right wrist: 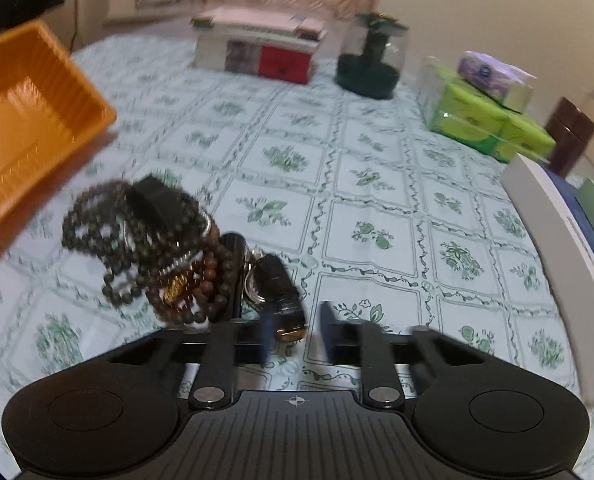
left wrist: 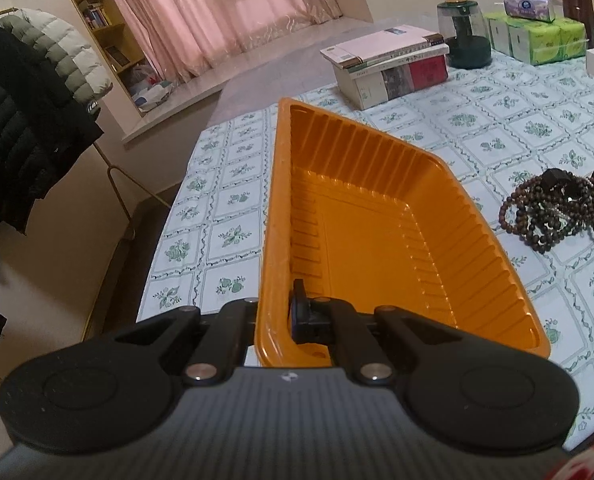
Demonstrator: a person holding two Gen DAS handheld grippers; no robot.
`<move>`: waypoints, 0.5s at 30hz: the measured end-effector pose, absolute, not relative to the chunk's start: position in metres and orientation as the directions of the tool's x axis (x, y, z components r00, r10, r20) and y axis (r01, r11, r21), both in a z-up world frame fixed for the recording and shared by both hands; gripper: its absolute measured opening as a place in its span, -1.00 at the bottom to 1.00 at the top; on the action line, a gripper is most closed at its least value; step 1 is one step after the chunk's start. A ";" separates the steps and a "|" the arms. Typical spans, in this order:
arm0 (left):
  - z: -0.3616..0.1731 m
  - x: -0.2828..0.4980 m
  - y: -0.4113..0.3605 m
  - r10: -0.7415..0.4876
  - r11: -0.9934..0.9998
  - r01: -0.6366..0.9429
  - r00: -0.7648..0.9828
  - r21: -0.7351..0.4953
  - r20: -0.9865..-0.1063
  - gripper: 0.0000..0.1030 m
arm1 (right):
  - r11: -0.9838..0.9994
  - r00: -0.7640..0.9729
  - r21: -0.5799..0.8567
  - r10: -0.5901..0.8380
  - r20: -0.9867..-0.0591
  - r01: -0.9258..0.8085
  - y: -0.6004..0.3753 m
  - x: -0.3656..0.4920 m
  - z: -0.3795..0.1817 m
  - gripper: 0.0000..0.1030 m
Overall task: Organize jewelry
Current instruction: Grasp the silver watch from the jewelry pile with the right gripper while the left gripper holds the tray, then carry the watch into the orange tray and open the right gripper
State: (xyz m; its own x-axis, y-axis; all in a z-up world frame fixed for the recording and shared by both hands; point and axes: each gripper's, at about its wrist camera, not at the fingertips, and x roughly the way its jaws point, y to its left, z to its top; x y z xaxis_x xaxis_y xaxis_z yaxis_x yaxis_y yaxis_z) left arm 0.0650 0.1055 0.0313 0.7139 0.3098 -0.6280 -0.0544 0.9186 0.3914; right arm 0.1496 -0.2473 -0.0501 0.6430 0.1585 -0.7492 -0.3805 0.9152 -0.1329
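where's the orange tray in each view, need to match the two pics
Left wrist view: the orange tray fills the centre, its near rim clamped by the left hand-held gripper.
Right wrist view: the orange tray sits at the left edge, blurred, beyond the pile of bead bracelets.
Shared landmark: the stack of books at the far side of the table.

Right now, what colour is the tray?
Orange tray, seen best from the left wrist view.

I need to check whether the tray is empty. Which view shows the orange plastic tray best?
The left wrist view: the ribbed orange plastic tray fills the frame, its floor bare. The right wrist view catches only a blurred corner.
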 end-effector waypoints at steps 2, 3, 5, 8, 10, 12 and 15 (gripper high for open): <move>0.030 0.066 0.105 0.315 0.915 -0.048 0.706 0.401 -0.634 -0.95 | 0.909 0.652 -0.163 0.141 -0.745 -0.383 -0.246 0.150 -0.048 -0.69; 0.029 0.066 0.104 0.318 0.912 -0.042 0.701 0.408 -0.638 -0.95 | 0.909 0.657 -0.175 0.131 -0.742 -0.379 -0.246 0.150 -0.047 -0.72; 0.028 0.067 0.104 0.322 0.909 -0.036 0.693 0.415 -0.645 -0.95 | 0.905 0.676 -0.210 0.107 -0.729 -0.371 -0.245 0.150 -0.042 -0.73; 0.025 0.069 0.104 0.333 0.901 -0.021 0.676 0.434 -0.658 -0.95 | 0.901 0.690 -0.233 0.095 -0.717 -0.366 -0.245 0.153 -0.031 -0.73; 0.025 0.069 0.105 0.330 0.903 -0.021 0.674 0.430 -0.661 -0.95 | 0.896 0.700 -0.252 0.088 -0.709 -0.367 -0.244 0.154 -0.024 -0.73; 0.025 0.068 0.105 0.331 0.902 -0.019 0.673 0.432 -0.662 -0.95 | 0.891 0.709 -0.262 0.089 -0.700 -0.370 -0.242 0.154 -0.017 -0.73; 0.024 0.067 0.105 0.332 0.900 -0.017 0.673 0.435 -0.661 -0.95 | 0.888 0.721 -0.262 0.105 -0.685 -0.378 -0.236 0.152 -0.006 -0.73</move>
